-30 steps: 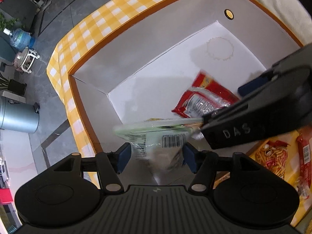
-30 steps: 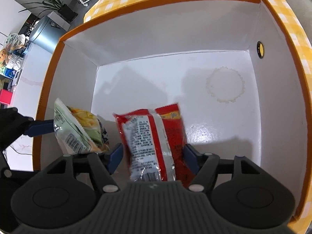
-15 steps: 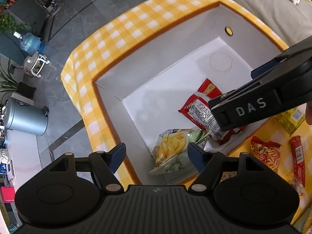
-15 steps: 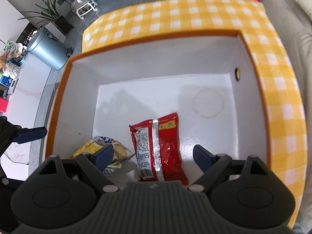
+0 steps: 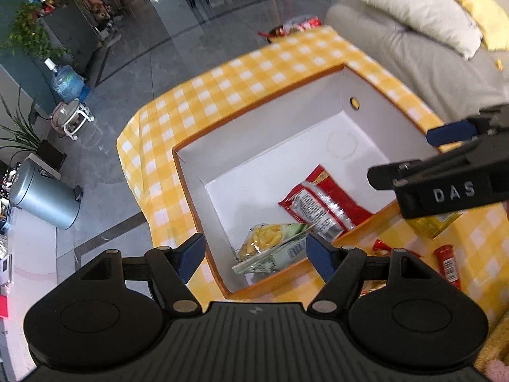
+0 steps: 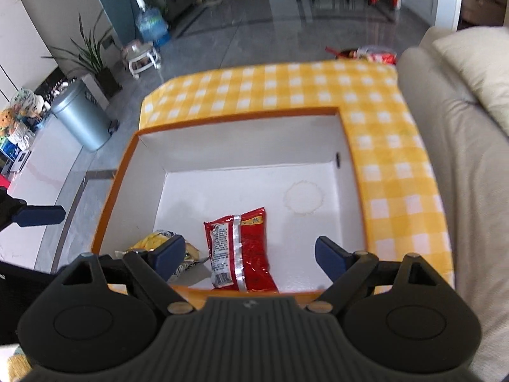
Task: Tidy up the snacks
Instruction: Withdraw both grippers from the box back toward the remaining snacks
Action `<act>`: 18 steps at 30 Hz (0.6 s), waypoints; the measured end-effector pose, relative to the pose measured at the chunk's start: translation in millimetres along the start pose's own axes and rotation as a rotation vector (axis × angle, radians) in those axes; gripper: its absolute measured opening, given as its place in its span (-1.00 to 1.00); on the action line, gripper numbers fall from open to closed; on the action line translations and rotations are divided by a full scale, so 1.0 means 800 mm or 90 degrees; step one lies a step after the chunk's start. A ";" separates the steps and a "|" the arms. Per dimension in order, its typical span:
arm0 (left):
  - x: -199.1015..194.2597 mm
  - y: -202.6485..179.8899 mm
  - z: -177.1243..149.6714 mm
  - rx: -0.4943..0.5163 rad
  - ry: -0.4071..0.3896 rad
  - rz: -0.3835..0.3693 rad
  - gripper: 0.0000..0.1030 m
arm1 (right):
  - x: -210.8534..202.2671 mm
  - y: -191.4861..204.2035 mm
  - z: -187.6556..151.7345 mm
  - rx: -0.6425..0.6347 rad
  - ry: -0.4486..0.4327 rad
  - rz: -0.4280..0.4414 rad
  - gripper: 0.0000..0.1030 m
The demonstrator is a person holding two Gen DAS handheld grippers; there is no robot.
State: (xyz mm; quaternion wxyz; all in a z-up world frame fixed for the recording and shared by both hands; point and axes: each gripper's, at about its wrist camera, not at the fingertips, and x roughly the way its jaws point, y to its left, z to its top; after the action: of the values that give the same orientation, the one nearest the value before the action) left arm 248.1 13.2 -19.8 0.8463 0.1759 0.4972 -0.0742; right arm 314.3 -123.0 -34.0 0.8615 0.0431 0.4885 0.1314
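change: a second ago each gripper had a packet between its fingers, low inside the box; now both packets lie on the box floor and both grippers have pulled up and back.
left gripper (image 5: 254, 254): spread wide, nothing between the fingers – it hangs over the near-left corner of the box.
right gripper (image 6: 251, 254): spread too, empty, above the near rim; its fingers have widened over the last second and now hold steady.
green-yellow chip packet (image 5: 273, 246): on the floor in the near-left corner, one end tipped against the near wall.
red packet (image 6: 241, 251): flat on the floor just beside the chip packet, foil seam up, near edge at the near wall.
box (image 6: 222, 117): white inside, orange rim, open top; the far and right parts of the floor are bare – a faint ring mark (image 6: 303, 197) there.
meaning: two snacks look stowed, drop step done. Judging by what's left outside, next is another fetch.
leftovers: on the worktop beside the box, past the near rim in the left wrist view – a small red stick packet (image 5: 448, 262), a yellow-green packet (image 5: 435, 224) partly under the right gripper, more wrappers half hidden by the left gripper's body.
worktop (image 6: 397, 172): yellow-and-white check cloth, carries the box.
room: dark glossy tile floor, grey pedal bin (image 5: 41, 197), water jug (image 6: 151, 27), potted plants, beige sofa (image 6: 461, 159) with cushions touching the worktop's right side.
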 end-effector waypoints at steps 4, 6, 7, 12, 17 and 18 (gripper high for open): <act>-0.024 -0.007 -0.016 -0.025 -0.040 -0.015 0.64 | -0.033 -0.004 -0.026 -0.005 -0.040 0.000 0.74; -0.032 -0.009 -0.025 -0.038 -0.053 -0.024 0.64 | -0.046 -0.005 -0.039 -0.007 -0.050 0.000 0.74; -0.037 -0.011 -0.032 -0.045 -0.061 -0.028 0.64 | -0.052 -0.006 -0.047 -0.005 -0.053 0.000 0.74; -0.053 -0.021 -0.061 -0.073 -0.098 -0.037 0.59 | -0.077 -0.011 -0.082 -0.003 -0.075 -0.019 0.74; -0.061 -0.027 -0.091 -0.124 -0.124 -0.040 0.59 | -0.095 -0.018 -0.118 0.001 -0.080 -0.032 0.74; -0.062 -0.027 -0.098 -0.139 -0.127 -0.043 0.59 | -0.098 -0.019 -0.125 0.007 -0.086 -0.040 0.74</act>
State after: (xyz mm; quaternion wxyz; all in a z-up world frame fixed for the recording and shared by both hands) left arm 153.5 19.5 -16.5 0.9025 0.0582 0.4217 -0.0653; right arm 193.2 -164.2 -24.0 0.8961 0.0410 0.4310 0.0982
